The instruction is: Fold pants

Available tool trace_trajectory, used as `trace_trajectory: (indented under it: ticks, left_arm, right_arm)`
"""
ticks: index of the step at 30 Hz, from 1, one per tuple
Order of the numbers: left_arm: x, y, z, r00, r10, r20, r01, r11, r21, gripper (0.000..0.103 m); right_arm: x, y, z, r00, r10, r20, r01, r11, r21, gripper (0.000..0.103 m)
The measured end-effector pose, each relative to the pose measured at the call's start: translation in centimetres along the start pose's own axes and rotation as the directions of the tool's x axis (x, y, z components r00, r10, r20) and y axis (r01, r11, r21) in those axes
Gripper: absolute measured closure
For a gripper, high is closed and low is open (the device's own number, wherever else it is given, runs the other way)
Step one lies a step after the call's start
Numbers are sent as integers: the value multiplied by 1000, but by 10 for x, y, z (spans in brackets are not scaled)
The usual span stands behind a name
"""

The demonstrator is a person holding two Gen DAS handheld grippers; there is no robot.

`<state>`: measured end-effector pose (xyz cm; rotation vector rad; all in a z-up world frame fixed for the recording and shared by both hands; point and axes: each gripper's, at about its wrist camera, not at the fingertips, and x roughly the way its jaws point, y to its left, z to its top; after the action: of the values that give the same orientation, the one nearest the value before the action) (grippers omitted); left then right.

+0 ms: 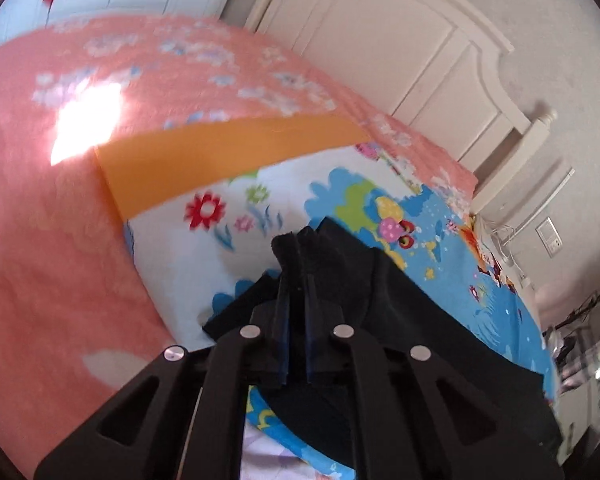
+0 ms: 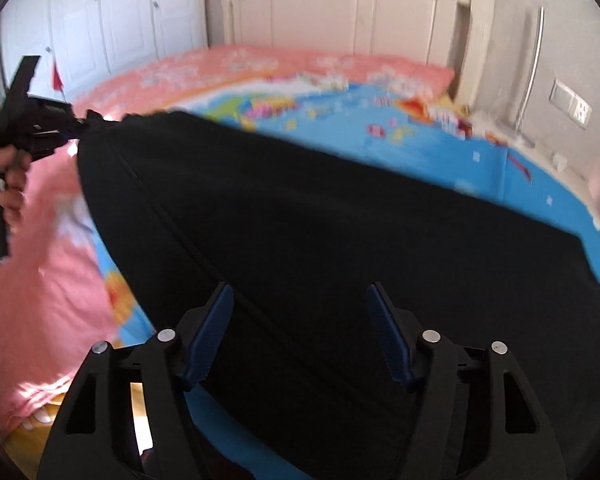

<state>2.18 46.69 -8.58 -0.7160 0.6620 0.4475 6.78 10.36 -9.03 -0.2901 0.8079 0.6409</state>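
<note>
The black pants (image 2: 300, 216) lie spread across the bed, one end lifted at the left. My left gripper (image 1: 298, 272) is shut on a bunched corner of the pants (image 1: 296, 248) and holds it above the bedding. It also shows in the right wrist view (image 2: 74, 128) at the far left, pinching the pants' corner. My right gripper (image 2: 300, 300) is open, its blue pads (image 2: 212, 332) on either side of the near pants fabric, with nothing held.
The bed has a colourful cartoon sheet (image 2: 420, 128) and a pink floral blanket (image 1: 60, 200) with an orange band (image 1: 220, 152). A white headboard (image 1: 400, 48) stands behind. White wardrobes (image 2: 112, 20) line the far wall. A wall socket (image 2: 572, 104) is at right.
</note>
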Motion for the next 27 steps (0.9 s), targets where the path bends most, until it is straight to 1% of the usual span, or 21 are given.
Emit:
trace_trajectory:
  ticks: [1, 2, 3, 4, 5, 6, 7, 9, 11, 12, 13, 16, 17, 18, 20, 22, 23, 24, 25, 26, 27]
  left_arm:
    - [9, 14, -5, 999, 13, -42, -16, 999, -50, 95]
    - [10, 21, -9, 999, 33, -43, -36, 997, -67, 88]
    - [8, 29, -15, 999, 24, -29, -27, 996, -89, 62]
    - [5, 37, -19, 1000, -21, -20, 18, 991, -131, 55]
    - [4, 44, -21, 997, -71, -19, 67, 982, -174, 55]
    - [4, 53, -23, 991, -136, -22, 127, 964, -235, 57]
    - [5, 60, -25, 983, -182, -23, 167, 943, -287, 60]
    - [7, 69, -29, 977, -208, -34, 185, 923, -336, 67]
    - [11, 76, -33, 961, -273, -39, 237, 890, -389, 67]
    - [15, 79, -35, 955, -291, -54, 244, 879, -410, 67]
    - [20, 77, -36, 955, -290, -64, 239, 877, -416, 67]
    - [33, 78, -37, 946, -316, -70, 256, 862, -436, 67]
    - [35, 78, -37, 943, -327, -66, 265, 856, -444, 67]
    - [37, 81, -37, 936, -346, -59, 282, 842, -461, 66]
    - [39, 85, -38, 929, -365, -54, 295, 823, -486, 66]
    - [39, 87, -39, 925, -377, -49, 307, 817, -489, 68]
    - [41, 89, -39, 920, -389, -47, 318, 811, -491, 73]
    - [43, 89, -38, 912, -409, -38, 337, 798, -499, 82]
    - [45, 91, -38, 902, -431, -26, 358, 780, -513, 88]
    - [43, 91, -38, 900, -435, -18, 365, 777, -512, 90]
    - [40, 89, -38, 900, -436, -8, 374, 781, -499, 90]
  right_arm:
    - [2, -4, -4, 1000, 17, 5, -17, 999, 36, 38]
    - [2, -5, -3, 1000, 21, 0, -21, 999, 36, 38]
    - [1, -3, -4, 1000, 16, -4, -15, 1000, 21, 38]
    - [1, -3, -3, 1000, 15, -11, -15, 1000, 14, 38]
    - [1, -5, -4, 1000, 23, -15, -22, 999, 28, 37]
    - [3, -5, -4, 999, 28, -16, -28, 999, 39, 36]
    - [6, -7, -3, 999, 32, -14, -31, 999, 42, 36]
    - [4, -8, -3, 1000, 27, -11, -26, 999, 28, 35]
    - [5, -6, -3, 1000, 26, -13, -26, 999, 35, 34]
    - [5, -6, -4, 1000, 25, -13, -25, 999, 36, 34]
    - [4, -5, -4, 1000, 25, -13, -24, 999, 35, 34]
    - [4, -5, -6, 1000, 28, -13, -27, 999, 34, 33]
    - [3, -6, -6, 1000, 28, -13, -28, 999, 33, 33]
    - [4, -6, -6, 1000, 29, -12, -28, 999, 34, 33]
    - [4, -6, -5, 1000, 28, -13, -28, 999, 34, 33]
    - [4, -7, -5, 999, 29, -13, -29, 999, 36, 33]
    - [4, -6, -6, 999, 29, -12, -29, 999, 37, 33]
    - [4, -6, -6, 1000, 28, -12, -27, 999, 35, 33]
    - [4, -6, -6, 1000, 26, -12, -26, 999, 33, 33]
    - [4, -6, -6, 1000, 26, -13, -25, 999, 33, 33]
    - [4, -6, -6, 1000, 26, -13, -26, 999, 32, 33]
